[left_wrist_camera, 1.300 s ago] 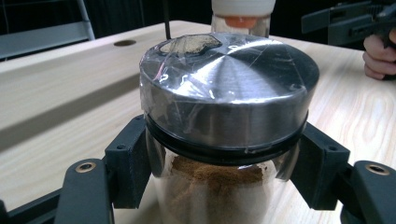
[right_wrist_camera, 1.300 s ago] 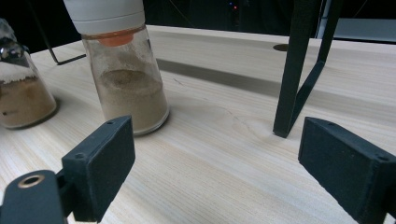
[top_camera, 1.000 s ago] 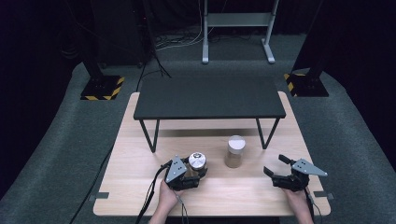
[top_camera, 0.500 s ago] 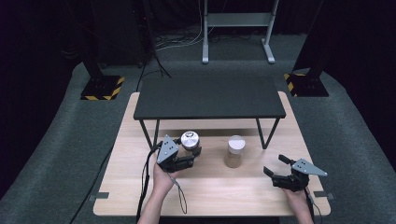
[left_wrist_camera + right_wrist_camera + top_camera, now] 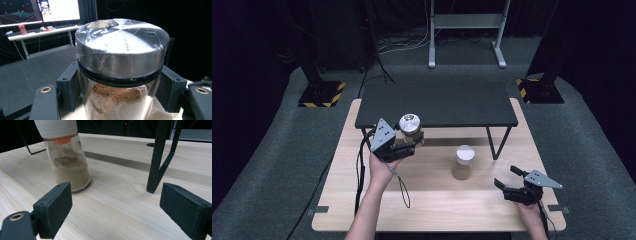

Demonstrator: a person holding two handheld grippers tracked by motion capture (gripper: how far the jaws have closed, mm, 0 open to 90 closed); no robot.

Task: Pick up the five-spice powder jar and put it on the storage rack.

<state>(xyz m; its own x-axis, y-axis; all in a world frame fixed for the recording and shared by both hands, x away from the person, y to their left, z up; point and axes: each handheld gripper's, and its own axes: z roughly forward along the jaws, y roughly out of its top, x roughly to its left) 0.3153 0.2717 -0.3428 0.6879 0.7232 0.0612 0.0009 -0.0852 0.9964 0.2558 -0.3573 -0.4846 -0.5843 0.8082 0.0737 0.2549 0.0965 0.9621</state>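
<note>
Gripping silver-lidded jar (image 5: 410, 127), left gripper (image 5: 404, 145) raised

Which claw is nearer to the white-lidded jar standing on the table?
Right. The right claw sits open just beside the white-lidded jar, near the table's front edge. The left claw is raised, shut on the silver-lidded jar.

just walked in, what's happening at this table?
A person works two claws at a wooden table. The left claw grips a metal-lidded jar of brown powder, held in the air near the black shelf. The right claw sits open, low over the table. A white-capped jar stands between them.
</note>
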